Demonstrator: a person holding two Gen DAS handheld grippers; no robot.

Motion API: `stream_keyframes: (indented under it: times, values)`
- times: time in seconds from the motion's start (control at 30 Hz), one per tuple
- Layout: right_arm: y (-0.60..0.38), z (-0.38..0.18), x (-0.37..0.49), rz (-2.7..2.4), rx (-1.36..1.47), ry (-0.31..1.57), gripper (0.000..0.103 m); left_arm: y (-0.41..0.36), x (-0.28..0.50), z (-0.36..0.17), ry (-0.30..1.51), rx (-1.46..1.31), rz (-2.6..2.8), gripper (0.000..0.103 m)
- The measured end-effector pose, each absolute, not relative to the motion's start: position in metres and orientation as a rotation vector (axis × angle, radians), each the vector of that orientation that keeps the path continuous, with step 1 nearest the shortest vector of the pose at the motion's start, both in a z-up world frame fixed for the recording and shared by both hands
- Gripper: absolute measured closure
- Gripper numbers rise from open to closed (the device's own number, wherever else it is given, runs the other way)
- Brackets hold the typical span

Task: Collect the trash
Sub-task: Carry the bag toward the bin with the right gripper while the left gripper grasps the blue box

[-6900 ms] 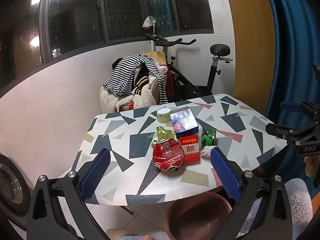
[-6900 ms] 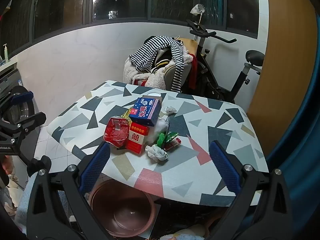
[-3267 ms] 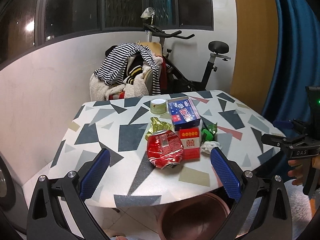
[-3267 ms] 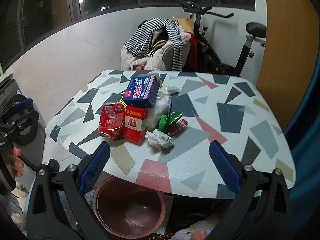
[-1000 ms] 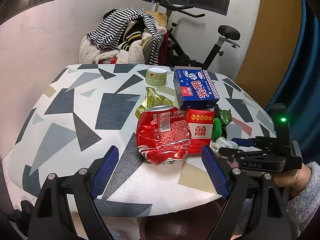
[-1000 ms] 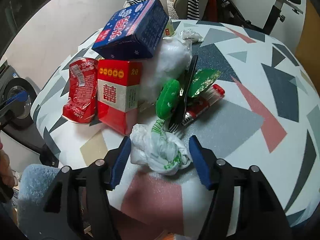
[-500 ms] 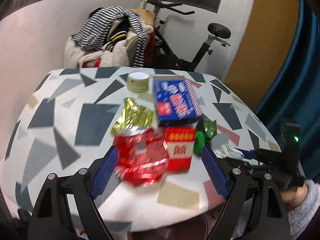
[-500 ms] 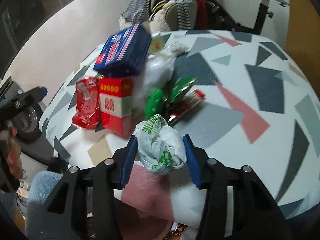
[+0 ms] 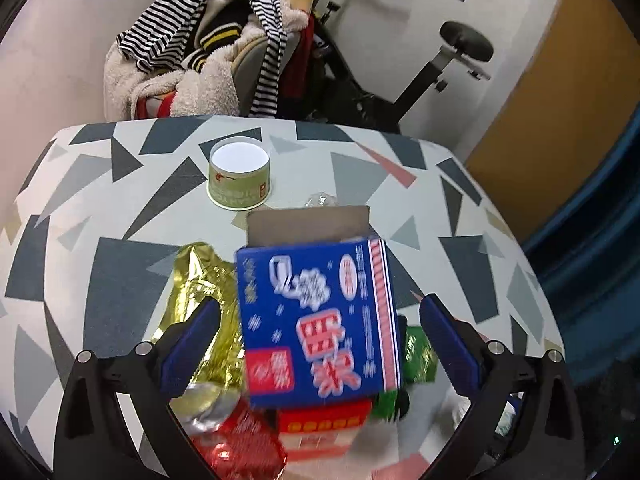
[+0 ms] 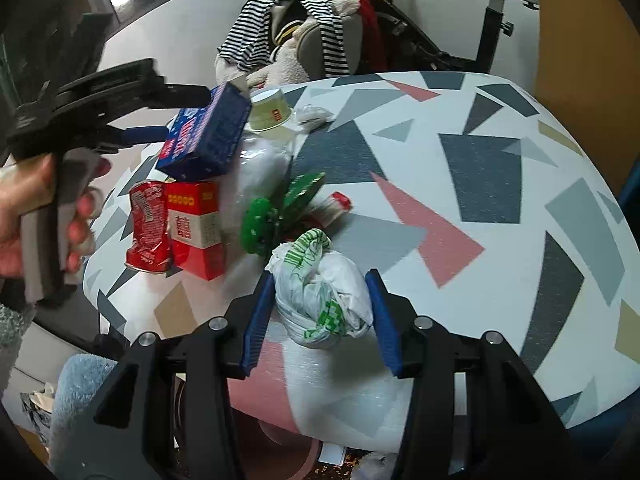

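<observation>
While the right tongs (image 10: 320, 316) sit low over the near edge of the tabletop (image 10: 500, 216), their blue pads press on both sides of a crumpled white plastic bag with green print (image 10: 324, 296), so they are closed on it. Whether the bag is touching the surface or raised off it cannot be told.

Over at the left tongs (image 9: 316, 340), the blue pads are spread wide on either side of a blue carton with red and white lettering (image 9: 316, 320); one pad lies over the gold foil wrapper (image 9: 204, 292), the other by a green wrapper (image 9: 416, 356), and neither pad touches the carton, so these tongs are open. From the right wrist view the left tongs (image 10: 172, 114) reach in from the side, held by a hand (image 10: 48, 216), with the blue carton (image 10: 204, 136) at their tips.

Under the near end of the blue carton stands a red and white box with gold dots (image 10: 196, 224), and a crushed red drink can (image 10: 148, 228) lies against it. Just beyond the held bag are green wrappers (image 10: 280, 212) and a clear plastic bag (image 10: 260, 168). Farther back on the tabletop stands a pale green paper cup (image 9: 239, 178).

A striped garment (image 9: 192, 28) is draped over a chair behind the tabletop, beside an exercise bike (image 9: 440, 64).
</observation>
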State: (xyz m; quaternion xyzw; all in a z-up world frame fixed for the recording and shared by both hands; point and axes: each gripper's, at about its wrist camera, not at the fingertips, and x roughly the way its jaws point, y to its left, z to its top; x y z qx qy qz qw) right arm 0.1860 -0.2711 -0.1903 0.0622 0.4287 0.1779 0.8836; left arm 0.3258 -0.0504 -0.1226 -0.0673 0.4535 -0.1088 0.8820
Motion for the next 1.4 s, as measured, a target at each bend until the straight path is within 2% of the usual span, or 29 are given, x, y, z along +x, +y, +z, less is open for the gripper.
stream_keyframes:
  times: [0.13,0.17,0.2,0.53,0.87,1.1,1.4]
  values:
    - [-0.28,-0.19,0.185,0.354,0.138,0.887,0.055,-0.06,0.339,-0.129,0.961,-0.095,-0.187,0.006]
    - [-0.283,-0.19,0.185,0.35,0.143,0.887,0.055,-0.06,0.341,-0.131,0.966,-0.092,-0.187,0.02]
    - [-0.284,-0.19,0.184,0.347,0.145,0.887,0.055,-0.06,0.342,-0.132,0.975,-0.086,-0.188,0.027]
    - [-0.286,-0.175,0.169,0.345,0.148,0.851,0.055,-0.054,0.315,-0.086,0.848,-0.064,-0.212,0.027]
    - [-0.277,-0.157,0.134,0.371,0.133,0.821,0.055,-0.059,0.211,-0.051,0.722,0.013,-0.326,0.027]
    - [-0.265,-0.158,0.097,0.409,0.088,0.827,0.055,-0.034,0.116,-0.071,0.683,-0.022,-0.362,0.027]
    - [-0.228,-0.199,0.056,0.519,0.031,0.897,0.055,-0.003,0.012,-0.132,0.671,-0.03,-0.385,0.027]
